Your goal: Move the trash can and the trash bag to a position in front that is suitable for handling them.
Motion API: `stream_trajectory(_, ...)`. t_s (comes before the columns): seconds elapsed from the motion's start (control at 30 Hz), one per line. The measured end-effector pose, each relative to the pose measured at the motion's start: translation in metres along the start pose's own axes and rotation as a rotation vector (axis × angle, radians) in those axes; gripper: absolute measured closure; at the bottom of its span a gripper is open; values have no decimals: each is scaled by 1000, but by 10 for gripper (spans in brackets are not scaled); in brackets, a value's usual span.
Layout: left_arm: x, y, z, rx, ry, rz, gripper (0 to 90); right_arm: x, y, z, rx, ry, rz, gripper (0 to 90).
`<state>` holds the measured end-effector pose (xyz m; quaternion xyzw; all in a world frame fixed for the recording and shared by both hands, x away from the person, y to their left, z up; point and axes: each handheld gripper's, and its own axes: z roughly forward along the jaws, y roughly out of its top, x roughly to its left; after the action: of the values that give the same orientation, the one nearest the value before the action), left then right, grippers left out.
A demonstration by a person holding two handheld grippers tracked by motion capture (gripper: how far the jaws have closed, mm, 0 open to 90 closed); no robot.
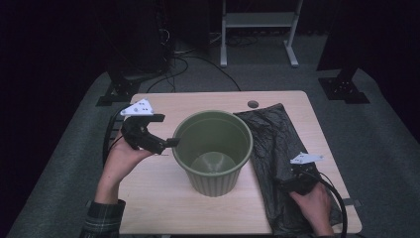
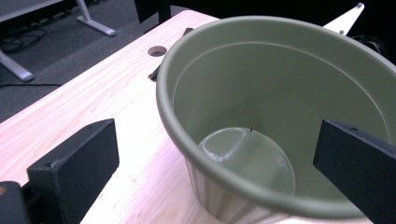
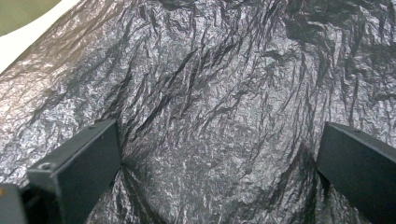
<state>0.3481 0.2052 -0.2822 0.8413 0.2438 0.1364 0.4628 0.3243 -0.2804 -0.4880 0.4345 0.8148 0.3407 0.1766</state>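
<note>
A green bin (image 1: 213,151) stands upright in the middle of the wooden table (image 1: 148,208), its mouth facing up. Just beside it on the right lies a crumpled black bag (image 1: 275,144), flat, its long axis running from the near edge toward the far edge. The right gripper (image 1: 289,184) rests down on the bag's near part, jaws spread wide. The left gripper (image 1: 166,144) hangs at the bin's left rim, jaws wide too.
</note>
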Motion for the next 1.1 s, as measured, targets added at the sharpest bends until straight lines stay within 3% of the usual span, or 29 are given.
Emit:
stream_trajectory(0.37, -20, -34, -27, -7, 39, -11, 0, 0, 0, 0, 0, 0, 0, 0)
stream_trajectory(0.57, -28, -54, -32, 0, 43, -20, 0, 0, 0, 0, 0, 0, 1, 0)
stream_trajectory(0.87, -32, -92, -21, -4, 55, -42, 0, 0, 0, 0, 0, 0, 1, 0)
stream_trajectory(1.1, -34, -114, -4, 30, 58, -55, 0, 0, 0, 0, 0, 0, 0, 0)
